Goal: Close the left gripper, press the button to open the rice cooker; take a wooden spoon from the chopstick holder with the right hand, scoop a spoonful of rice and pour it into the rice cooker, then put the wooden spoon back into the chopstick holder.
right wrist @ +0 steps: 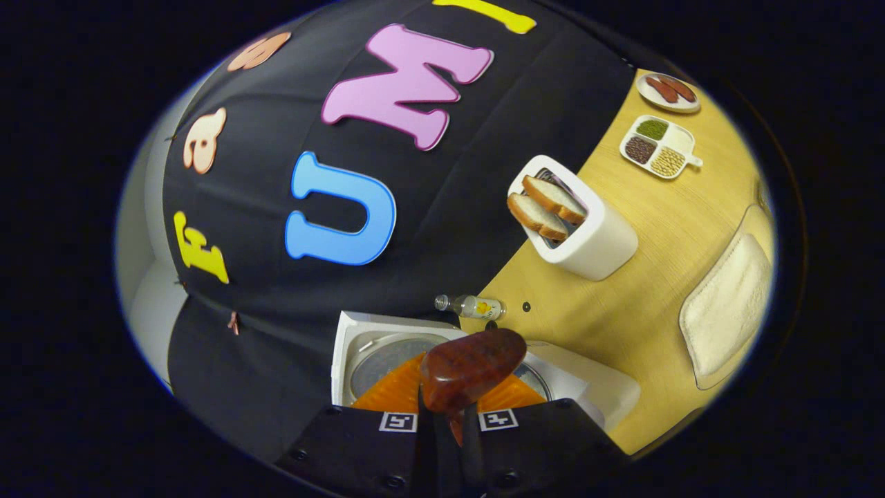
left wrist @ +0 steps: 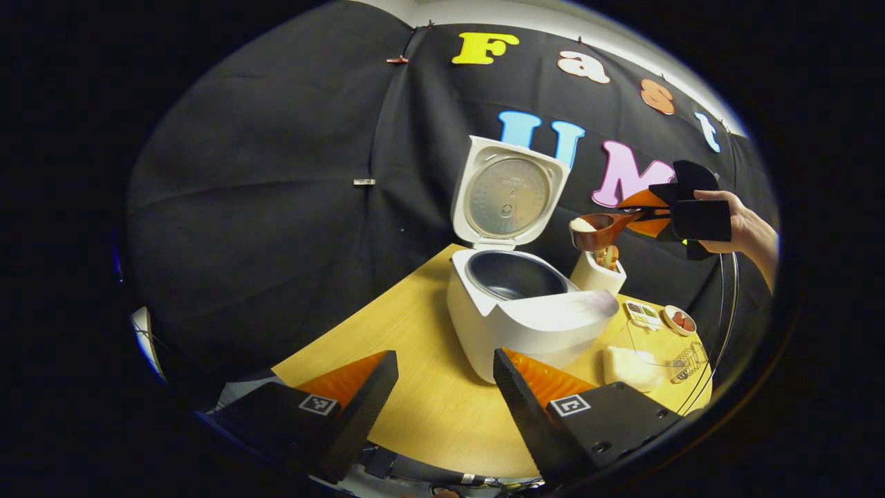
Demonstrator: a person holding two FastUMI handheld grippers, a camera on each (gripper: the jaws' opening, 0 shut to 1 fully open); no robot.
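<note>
- Looking along the left tongs [left wrist: 442, 387]: they gape wide over the desk [left wrist: 415, 332] and grip nothing.
- Just ahead of them stands the cooker [left wrist: 525, 311], lid [left wrist: 508, 194] up, pot [left wrist: 515, 275] dark; no rice visible in it.
- Farther off, up and to the right, a hand [left wrist: 743, 232] carries the right tongs [left wrist: 657, 211], which clamp the spoon [left wrist: 598, 230] by its handle. A white heap sits in the bowl, which hangs above the holder [left wrist: 598, 273], beside the cooker and not yet over the pot.
- Past the cooker's right side lie a sectioned tray [left wrist: 643, 312], a small dish [left wrist: 679, 321] and a towel [left wrist: 630, 368].
- Looking along the right tongs [right wrist: 448, 418]: narrowed on the spoon [right wrist: 473, 370], whose underside bulges just ahead, with the cooker's lid [right wrist: 387, 346] beyond it.
- Well ahead is the holder [right wrist: 588, 238], with two wooden pieces in it; a small bottle [right wrist: 473, 306] lies nearer.
- Risk, as I judge it: tipping early would drop rice on the desk or into the holder, since the bowl is short of the pot.
- A handle-end grip may let the spoon twist and spill.
</note>
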